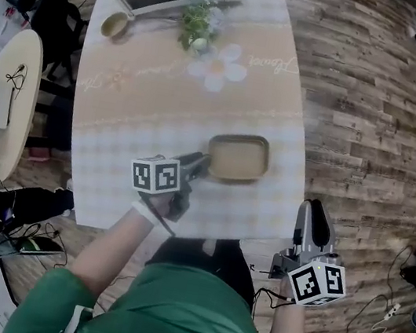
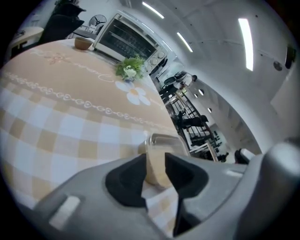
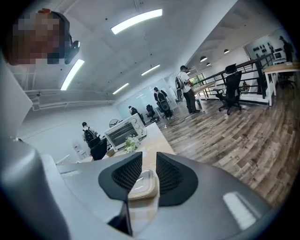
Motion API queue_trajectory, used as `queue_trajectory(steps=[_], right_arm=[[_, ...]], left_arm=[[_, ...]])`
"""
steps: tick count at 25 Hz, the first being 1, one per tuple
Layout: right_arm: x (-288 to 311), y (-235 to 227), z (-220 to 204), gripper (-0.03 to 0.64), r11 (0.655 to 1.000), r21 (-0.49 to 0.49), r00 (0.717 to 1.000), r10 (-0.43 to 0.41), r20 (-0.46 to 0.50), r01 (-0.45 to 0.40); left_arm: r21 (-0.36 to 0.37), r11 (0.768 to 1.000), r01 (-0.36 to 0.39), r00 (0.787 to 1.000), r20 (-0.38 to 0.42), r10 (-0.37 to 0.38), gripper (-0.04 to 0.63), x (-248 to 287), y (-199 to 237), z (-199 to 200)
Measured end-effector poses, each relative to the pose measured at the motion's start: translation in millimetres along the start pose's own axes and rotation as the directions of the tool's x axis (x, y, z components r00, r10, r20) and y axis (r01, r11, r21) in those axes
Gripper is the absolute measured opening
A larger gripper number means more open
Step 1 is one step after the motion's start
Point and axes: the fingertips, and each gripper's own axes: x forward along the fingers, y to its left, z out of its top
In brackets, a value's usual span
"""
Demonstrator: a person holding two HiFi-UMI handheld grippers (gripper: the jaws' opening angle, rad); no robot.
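The lidded container (image 1: 237,157) lies near the front edge of the checked table (image 1: 116,145); the left gripper (image 2: 154,163) is clamped on its near end; the right gripper (image 3: 149,164), jaws slightly parted and empty, hangs beside the table; held by one end only, the container could tilt or slip free.

Right gripper (image 3: 148,161) had its jaws a little apart, with nothing pinched. Through the gap you could see a beige lidded container (image 3: 142,185) sitting further out on the table (image 3: 153,138). Past that were a small plant (image 3: 131,143) and a toaster oven (image 3: 124,132). Wood floor (image 3: 234,140) was off to the right, with a few people (image 3: 187,89) standing way back.
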Motion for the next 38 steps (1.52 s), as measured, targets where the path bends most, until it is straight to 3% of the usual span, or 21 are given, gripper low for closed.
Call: queue_trajectory(steps=[12,25,32,38], right_arm=[[2.6,-1.8,2.0,0.077,1.0,0.025,1.0,0.005,0.001,-0.005],[-4.8,4.5,4.2,0.077,0.999,0.032,1.0,0.007,0.009,-0.008],[-9.6,12.1,4.2,0.077,0.999,0.025,1.0,0.02,0.012,-0.02],[-15.7,25.1,7.2,0.077,0.999,0.005,0.999,0.04,0.015,-0.04]], left_arm=[[-0.06,0.998,0.003,1.0,-0.02,-0.004,0.08,12.6,7.5,-1.1],[-0.073,0.997,0.0,1.0,-0.02,-0.002,0.049,11.6,5.9,-3.9],[-0.062,0.998,0.026,1.0,0.006,-0.026,0.044,-1.0,-0.8,-3.3],[-0.007,0.998,0.061,0.997,0.046,-0.061,0.043,-19.7,-19.1,2.2]])
